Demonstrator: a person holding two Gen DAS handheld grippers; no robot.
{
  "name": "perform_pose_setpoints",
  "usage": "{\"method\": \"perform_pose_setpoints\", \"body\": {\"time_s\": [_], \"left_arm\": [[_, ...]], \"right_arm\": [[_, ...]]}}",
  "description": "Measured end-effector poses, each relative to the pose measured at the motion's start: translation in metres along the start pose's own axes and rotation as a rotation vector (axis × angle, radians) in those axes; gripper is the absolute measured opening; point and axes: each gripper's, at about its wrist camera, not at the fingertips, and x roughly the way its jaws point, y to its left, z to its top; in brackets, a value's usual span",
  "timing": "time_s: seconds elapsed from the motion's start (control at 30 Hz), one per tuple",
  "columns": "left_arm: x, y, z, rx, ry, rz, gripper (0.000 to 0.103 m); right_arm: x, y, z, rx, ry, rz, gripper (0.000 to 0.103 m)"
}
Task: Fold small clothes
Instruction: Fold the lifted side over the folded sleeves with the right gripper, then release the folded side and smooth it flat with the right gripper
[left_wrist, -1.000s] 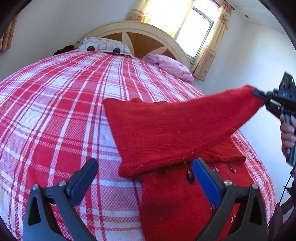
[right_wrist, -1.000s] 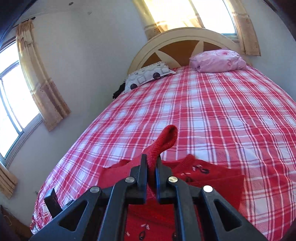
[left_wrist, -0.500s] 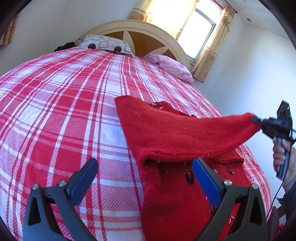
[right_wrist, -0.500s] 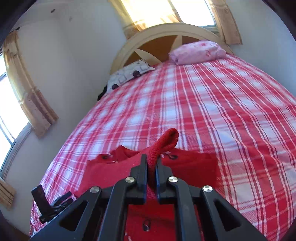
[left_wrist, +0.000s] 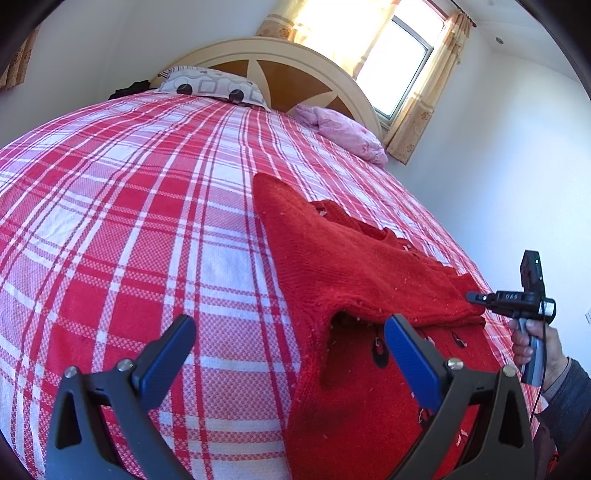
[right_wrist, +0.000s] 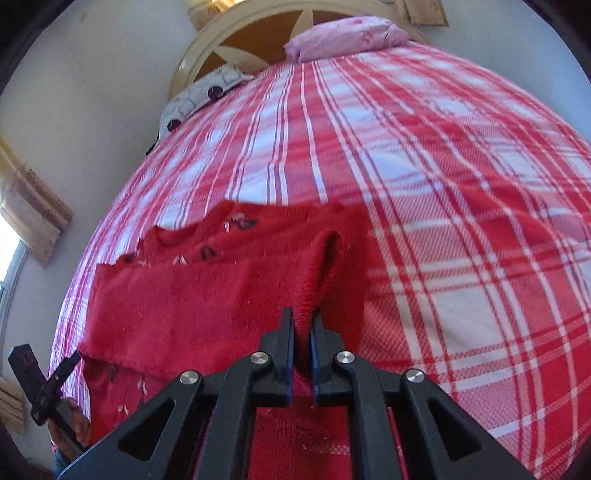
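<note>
Keep right gripper (right_wrist: 303, 325) pinching the cuff of the red knitted sweater (left_wrist: 354, 266) lying on the plaid bedspread (left_wrist: 147, 206), lower sleeve flat across the body, then release, left gripper (left_wrist: 288, 354) spread, empty.

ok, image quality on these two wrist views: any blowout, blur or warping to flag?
Left wrist view: the window is blown out to white, the bed bulges with fisheye warping, and the red sweater is sharp. Right wrist view: same bulge, dark corners, slightly soft plaid toward the right, and the fingers shut on the sweater's edge stay crisp.
</note>
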Motion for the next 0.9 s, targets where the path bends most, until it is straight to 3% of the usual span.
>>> {"method": "perform_pose_setpoints", "body": {"time_s": [0.23,0.37,0.4,0.43,0.5,0.57,0.77,0.83,0.9], "left_arm": [[-0.006,-0.011,0.004,0.037,-0.021,0.056,0.103],[-0.019,-0.033,0.025,0.071,-0.079,0.065,0.103],[-0.017,-0.04,0.03,0.098,-0.082,0.087,0.103],[-0.014,-0.047,0.034,0.134,-0.085,0.126,0.103],[-0.002,-0.061,0.042,0.235,-0.093,0.247,0.103],[0.017,-0.065,0.044,0.3,-0.06,0.348,0.103],[0.05,-0.034,0.032,0.289,0.052,0.454,0.103],[0.06,-0.022,0.027,0.263,0.101,0.48,0.103],[0.063,-0.014,0.028,0.225,0.131,0.456,0.103]], "right_arm": [[-0.004,0.003,-0.006,-0.028,0.011,0.021,0.007],[-0.009,-0.005,-0.005,-0.012,-0.015,-0.029,0.012],[-0.011,-0.007,-0.005,-0.004,-0.027,-0.056,0.023],[-0.013,-0.009,-0.005,0.001,-0.039,-0.078,0.041],[-0.024,-0.012,-0.007,0.016,-0.082,-0.115,0.056],[-0.033,-0.009,-0.007,0.012,-0.115,-0.115,0.056],[-0.039,0.033,-0.008,-0.146,-0.109,-0.027,0.056],[-0.032,0.05,-0.012,-0.207,-0.08,0.006,0.056],[-0.025,0.06,-0.017,-0.241,-0.058,0.02,0.056]]}}
